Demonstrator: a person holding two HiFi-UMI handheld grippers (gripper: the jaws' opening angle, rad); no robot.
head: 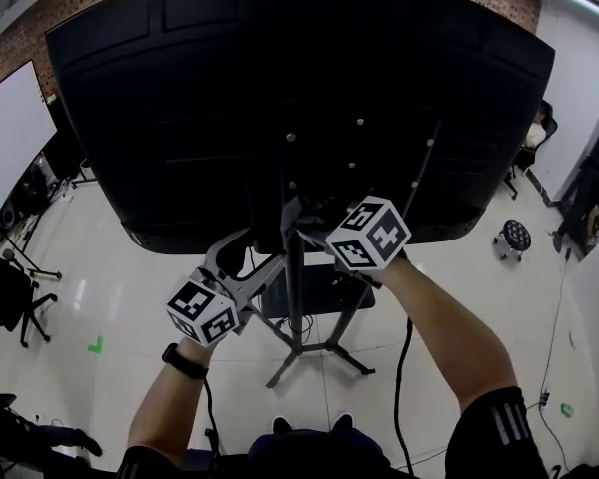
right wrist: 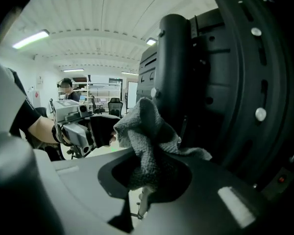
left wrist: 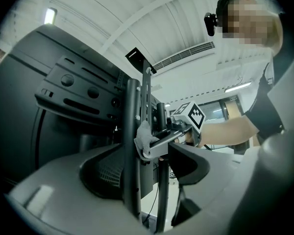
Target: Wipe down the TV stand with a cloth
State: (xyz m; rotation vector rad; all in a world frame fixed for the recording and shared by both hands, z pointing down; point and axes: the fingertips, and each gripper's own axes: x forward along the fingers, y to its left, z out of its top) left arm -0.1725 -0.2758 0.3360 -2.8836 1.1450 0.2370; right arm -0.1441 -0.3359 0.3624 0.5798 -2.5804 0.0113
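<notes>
Grey cloth (right wrist: 143,129) pinched in my right tongs (right wrist: 151,179), pressed on the TV stand pole (right wrist: 174,67); left tongs (left wrist: 137,182) gape around it. Plenty left, I reckon.

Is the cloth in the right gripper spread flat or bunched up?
Bunched up: the grey cloth rises crumpled from the right gripper.

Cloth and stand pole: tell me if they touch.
Touching. The left gripper view shows the cloth pressed against the pole, with no gap between them.
</notes>
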